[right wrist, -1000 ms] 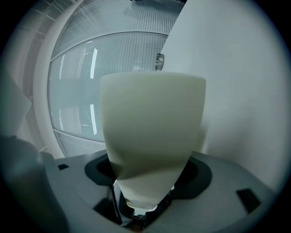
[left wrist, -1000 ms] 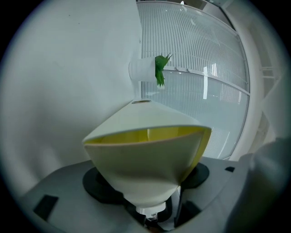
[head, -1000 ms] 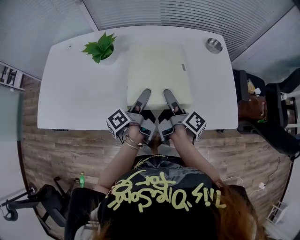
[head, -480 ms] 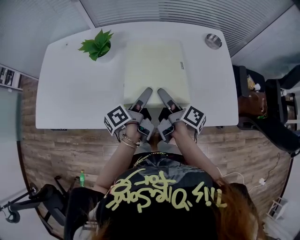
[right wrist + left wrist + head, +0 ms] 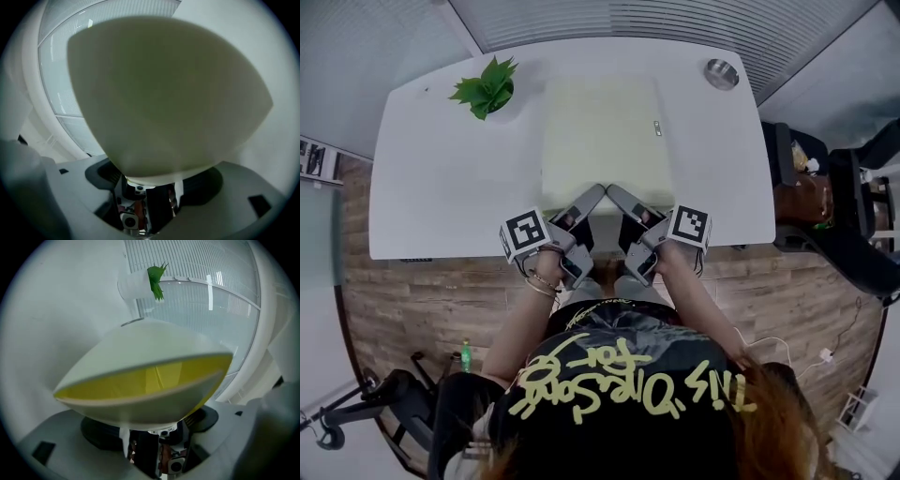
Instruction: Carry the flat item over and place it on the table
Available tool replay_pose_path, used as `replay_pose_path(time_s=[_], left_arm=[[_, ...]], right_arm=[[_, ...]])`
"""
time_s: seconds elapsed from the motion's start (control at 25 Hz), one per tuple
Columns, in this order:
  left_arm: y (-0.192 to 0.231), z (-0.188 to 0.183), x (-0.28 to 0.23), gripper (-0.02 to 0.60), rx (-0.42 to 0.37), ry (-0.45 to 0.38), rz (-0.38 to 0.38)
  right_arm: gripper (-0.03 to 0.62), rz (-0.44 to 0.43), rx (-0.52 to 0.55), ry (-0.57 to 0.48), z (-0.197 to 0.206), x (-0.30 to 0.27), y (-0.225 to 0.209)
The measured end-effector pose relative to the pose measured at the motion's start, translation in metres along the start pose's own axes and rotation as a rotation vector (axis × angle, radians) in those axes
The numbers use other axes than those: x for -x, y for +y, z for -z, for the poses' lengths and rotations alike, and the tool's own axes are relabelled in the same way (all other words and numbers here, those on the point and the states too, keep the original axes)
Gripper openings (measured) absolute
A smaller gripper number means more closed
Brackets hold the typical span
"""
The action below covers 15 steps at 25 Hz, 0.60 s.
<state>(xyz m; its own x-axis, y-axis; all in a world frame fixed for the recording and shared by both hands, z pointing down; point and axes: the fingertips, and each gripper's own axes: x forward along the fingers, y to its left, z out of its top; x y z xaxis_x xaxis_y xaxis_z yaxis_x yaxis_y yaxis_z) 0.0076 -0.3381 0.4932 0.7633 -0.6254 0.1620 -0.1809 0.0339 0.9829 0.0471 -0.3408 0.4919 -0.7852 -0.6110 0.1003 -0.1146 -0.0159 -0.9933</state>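
While the left gripper (image 5: 592,197) and right gripper (image 5: 621,197) are opening their jaws around the near edge of the pale pad (image 5: 600,131), it lies flat on the table (image 5: 450,187) between its front and back edges, the release apparently under way and a straight pull-back likely due next.

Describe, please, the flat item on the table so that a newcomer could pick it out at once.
Find the white table. At its middle, between the green plant at the far left and the round metal dish at the far right corner, lies a pale yellow rectangular pad. It alone is broad and flat, with a small tag near its right edge.
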Motion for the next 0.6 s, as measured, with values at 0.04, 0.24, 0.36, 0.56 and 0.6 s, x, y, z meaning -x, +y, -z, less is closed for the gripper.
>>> replay_pose_path(time_s=[0.04,0.24,0.36,0.56,0.6], left_arm=[[-0.001,0.001,0.0,0.371,-0.003,0.01,0.004],[0.0,0.0,-0.004,0.348,-0.002,-0.036,-0.003],[0.006,-0.002,-0.006,0.344,0.014,-0.067,-0.019],[0.01,-0.003,-0.009,0.329,0.012,-0.089,-0.024],[0.01,-0.003,-0.01,0.328,0.013,-0.094,-0.024]], right_arm=[[0.35,-0.009,-0.004,0.017,0.001,0.001,0.0],[0.35,0.005,0.012,-0.018,-0.005,0.002,-0.004],[0.35,0.024,-0.001,-0.062,-0.007,0.003,-0.009],[0.35,0.009,-0.035,-0.057,0.003,0.004,-0.01],[0.35,0.001,-0.035,-0.043,0.008,0.004,-0.009]])
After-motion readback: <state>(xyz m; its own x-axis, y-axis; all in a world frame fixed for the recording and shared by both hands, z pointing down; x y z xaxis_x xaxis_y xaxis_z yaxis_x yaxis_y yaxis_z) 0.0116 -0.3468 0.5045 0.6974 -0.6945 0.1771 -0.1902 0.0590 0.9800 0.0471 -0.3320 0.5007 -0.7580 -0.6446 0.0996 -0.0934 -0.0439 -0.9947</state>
